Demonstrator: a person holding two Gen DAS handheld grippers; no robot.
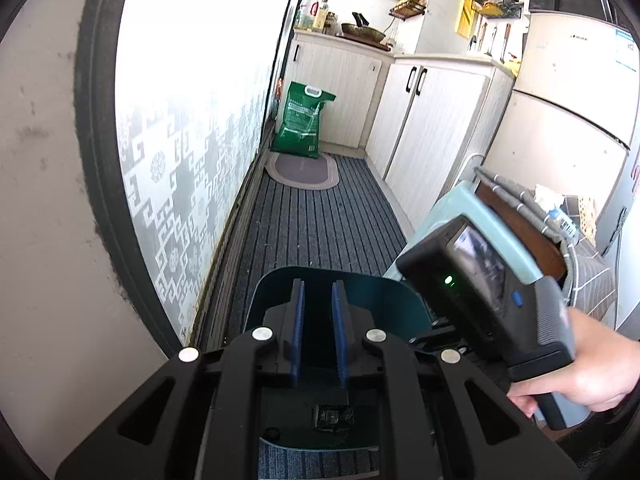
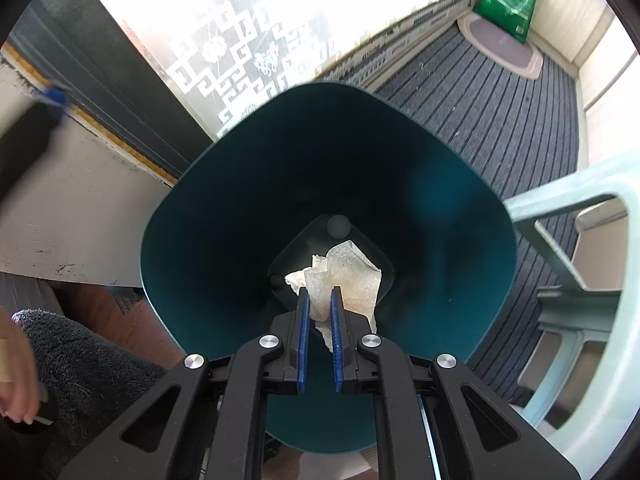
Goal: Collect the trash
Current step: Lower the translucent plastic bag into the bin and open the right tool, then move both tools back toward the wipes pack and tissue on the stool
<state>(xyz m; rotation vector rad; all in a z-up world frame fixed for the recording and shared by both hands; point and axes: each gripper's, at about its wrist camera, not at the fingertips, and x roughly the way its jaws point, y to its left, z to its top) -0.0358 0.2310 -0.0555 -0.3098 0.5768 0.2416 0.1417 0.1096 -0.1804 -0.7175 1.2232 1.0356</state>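
A teal bin (image 2: 224, 208) stands on the striped carpet, and I look straight down into it in the right wrist view. My right gripper (image 2: 320, 294) is shut on a crumpled white tissue (image 2: 352, 276), which hangs inside the bin's mouth above its dark bottom. In the left wrist view my left gripper (image 1: 319, 286) is shut with nothing between its blue pads (image 1: 298, 320). It sits above the bin's near rim (image 1: 384, 296). A hand (image 1: 584, 368) holds the other tool's black housing (image 1: 472, 280) to its right; that tool's fingers are hidden.
A pale green plastic chair (image 2: 568, 208) stands close on the bin's right. A frosted patterned glass door (image 1: 180, 152) runs along the left. Farther off are a green sack (image 1: 302, 120), an oval mat (image 1: 304, 170), white cabinets (image 1: 432, 120) and a fridge (image 1: 568, 120).
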